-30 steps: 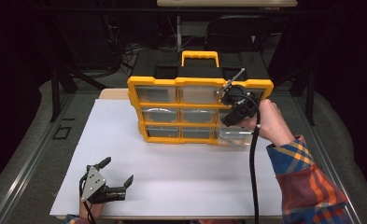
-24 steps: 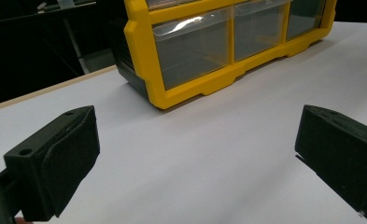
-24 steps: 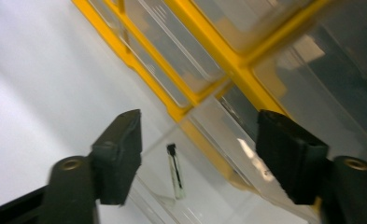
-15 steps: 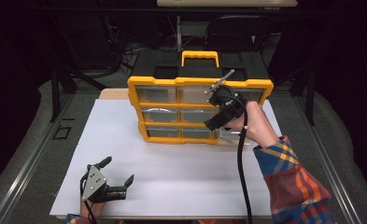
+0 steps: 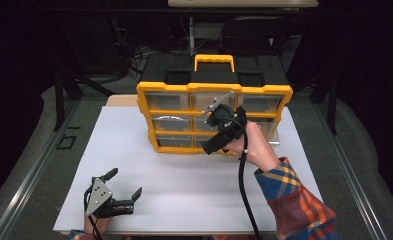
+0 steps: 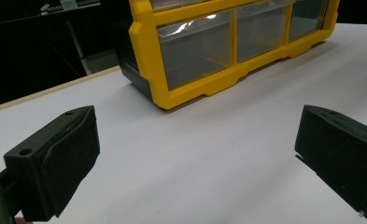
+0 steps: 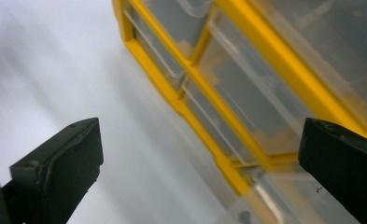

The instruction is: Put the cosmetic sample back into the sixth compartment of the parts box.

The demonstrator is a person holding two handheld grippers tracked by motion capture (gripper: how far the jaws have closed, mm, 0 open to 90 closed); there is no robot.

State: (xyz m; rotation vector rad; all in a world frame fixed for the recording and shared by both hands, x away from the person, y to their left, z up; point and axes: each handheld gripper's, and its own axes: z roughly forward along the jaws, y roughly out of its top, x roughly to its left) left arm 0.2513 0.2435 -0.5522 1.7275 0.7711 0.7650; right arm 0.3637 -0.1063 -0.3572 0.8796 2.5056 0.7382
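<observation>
At centre frame in the high view: one yellow-framed plastic drawer cabinet [image 5: 184,97] with black body, yellow carry handle [image 5: 214,61] on top and clear plastic drawers in three rows of three, standing on a white sheet-covered table [image 5: 184,200]. Cabinet front faces the lower edge of the frame.

Right gripper [image 5: 215,140], black, two-jaw, held in the person's right hand [image 5: 256,145] directly before the cabinet's middle and lower-middle drawers, right of centre. Jaws have just been opening and now stand wide, nothing between them. Black cable [image 5: 244,195] trails from it toward the lower edge. Plaid sleeve [image 5: 294,200], orange, blue and yellow, at lower right.

In the right gripper view, both jaws sit far apart at lower left and lower right; between and beyond them, blurred, run the yellow frame bars and clear drawer fronts [image 7: 246,93] on a diagonal, close to the jaws but not touched. One bottom-row drawer [image 7: 274,196], at the lower right of that view, stands slightly forward of the frame.

Left gripper [image 5: 126,197], black with grey three-cornered plate, resting low at lower left of the high view, well apart from the cabinet. Jaws wide, empty.

In the left gripper view, bare white surface lies between the jaws; the cabinet's lower left corner [image 6: 172,100] occupies the upper middle of the frame.
</observation>
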